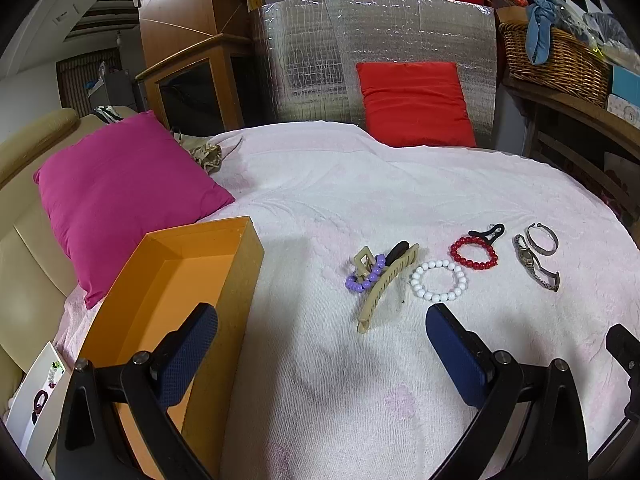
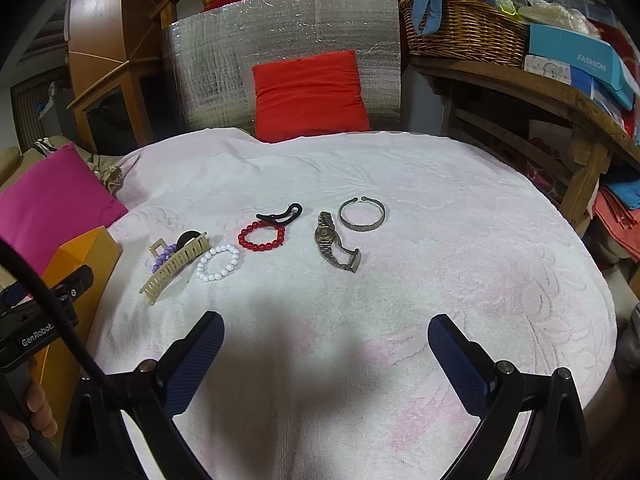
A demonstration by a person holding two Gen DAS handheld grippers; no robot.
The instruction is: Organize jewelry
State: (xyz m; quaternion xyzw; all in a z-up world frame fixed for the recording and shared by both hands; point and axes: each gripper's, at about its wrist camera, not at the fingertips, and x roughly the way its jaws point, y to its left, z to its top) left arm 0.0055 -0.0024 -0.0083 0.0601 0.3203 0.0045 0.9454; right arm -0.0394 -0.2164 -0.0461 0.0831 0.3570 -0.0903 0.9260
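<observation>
pink towel (image 1: pixel 400 200) covers the table, with a red cushion (image 1: pixel 414 104) and silver foil sheet behind. only the left view shows the inside of the orange box (image 1: pixel 188 280), at the left beside a magenta pillow (image 1: pixel 120 196). jewelry lies in a row: beige hair claw (image 2: pixel 176 266), white bracelet (image 2: pixel 219 262), red bracelet (image 2: pixel 262 234), watch (image 2: pixel 334 246), metal bangle (image 2: pixel 362 214). left gripper (image 1: pixel 322 344) and right gripper (image 2: pixel 326 350) both gape wide, holding nothing

both wrist cameras look forward over the towel (image 1: pixel 360 200), sharing the jewelry row, left nearer the box (image 1: pixel 192 276).
</observation>
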